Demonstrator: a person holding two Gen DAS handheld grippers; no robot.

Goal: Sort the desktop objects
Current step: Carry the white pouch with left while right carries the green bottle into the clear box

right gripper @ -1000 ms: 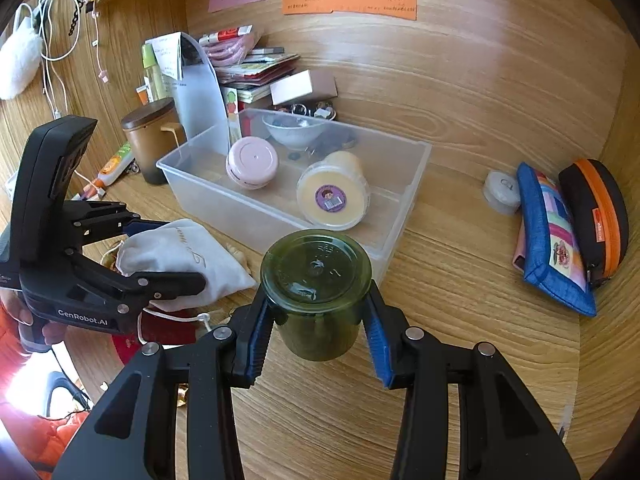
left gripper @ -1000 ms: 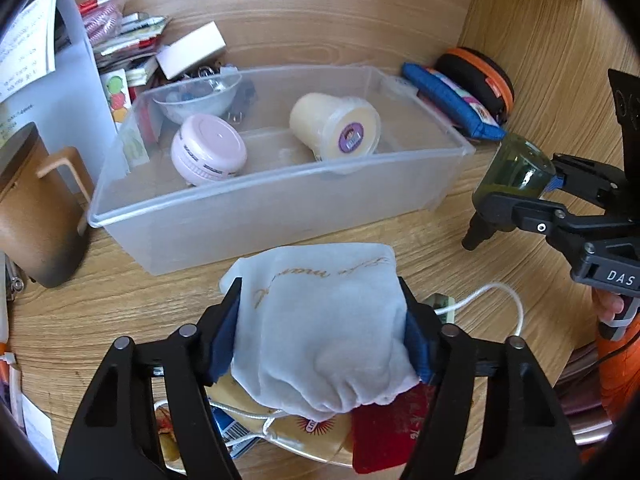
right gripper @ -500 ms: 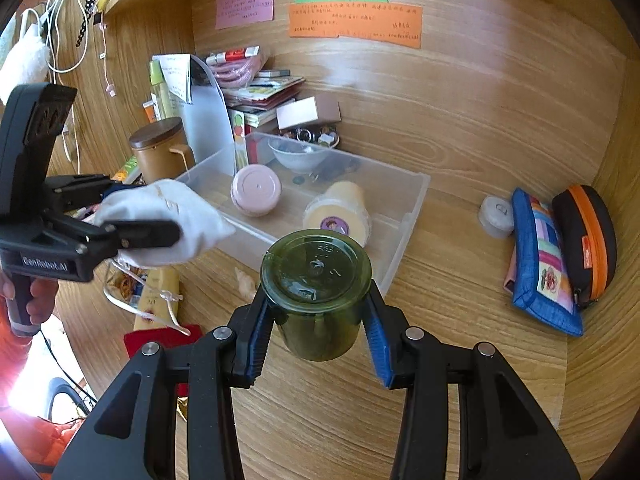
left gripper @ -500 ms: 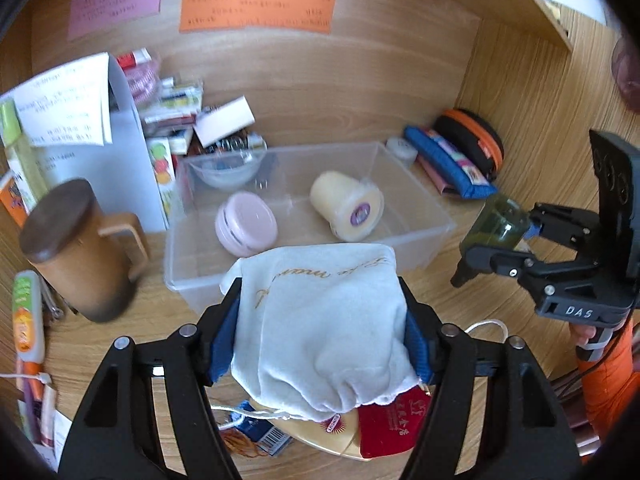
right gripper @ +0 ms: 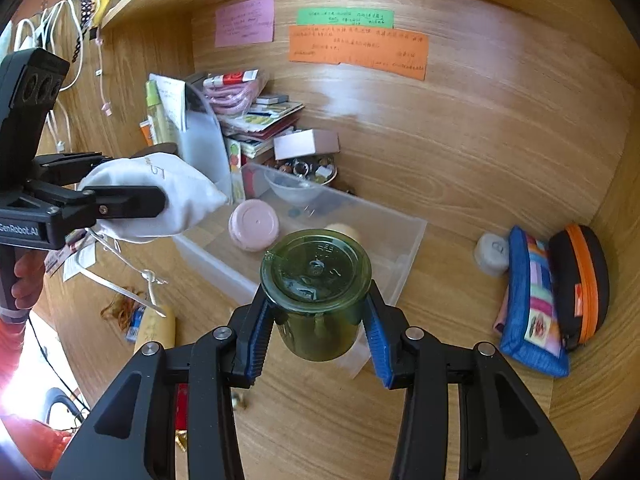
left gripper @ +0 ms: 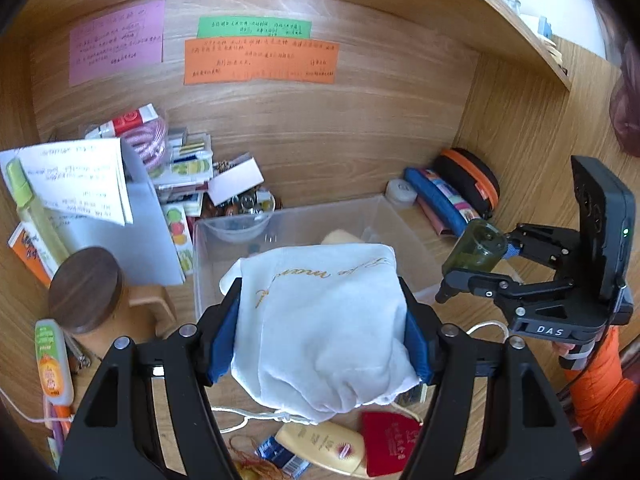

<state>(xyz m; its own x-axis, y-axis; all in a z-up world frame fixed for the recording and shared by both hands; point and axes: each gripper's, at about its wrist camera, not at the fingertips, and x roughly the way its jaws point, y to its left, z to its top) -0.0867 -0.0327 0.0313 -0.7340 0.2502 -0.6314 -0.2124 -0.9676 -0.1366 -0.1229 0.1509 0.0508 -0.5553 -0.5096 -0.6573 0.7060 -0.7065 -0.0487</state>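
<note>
My left gripper (left gripper: 320, 328) is shut on a white cloth pouch (left gripper: 324, 320) with gold lettering, held in the air above the near-left corner of a clear plastic bin (left gripper: 400, 224); the pouch also shows in the right wrist view (right gripper: 160, 200). My right gripper (right gripper: 316, 332) is shut on a green glass jar (right gripper: 316, 292), held above the bin's near right side (right gripper: 408, 248); the jar shows in the left wrist view (left gripper: 476, 246). In the bin lie a pink round tub (right gripper: 254, 226), a cream tub (right gripper: 344, 230) and a clear bowl (right gripper: 296, 190).
A brown lidded mug (left gripper: 86, 292), a white folder (left gripper: 140, 232) and stacked packets (left gripper: 180, 160) stand left of the bin. A blue pencil case (right gripper: 532, 308), a black-orange case (right gripper: 580, 284) and a grey tape roll (right gripper: 492, 254) lie right. Red pouch (left gripper: 390, 440), yellow tube (left gripper: 320, 446) below.
Both grippers have risen. The left one lifted the white pouch off the desk and now holds it over the bin's near edge. The jar stays gripped.
</note>
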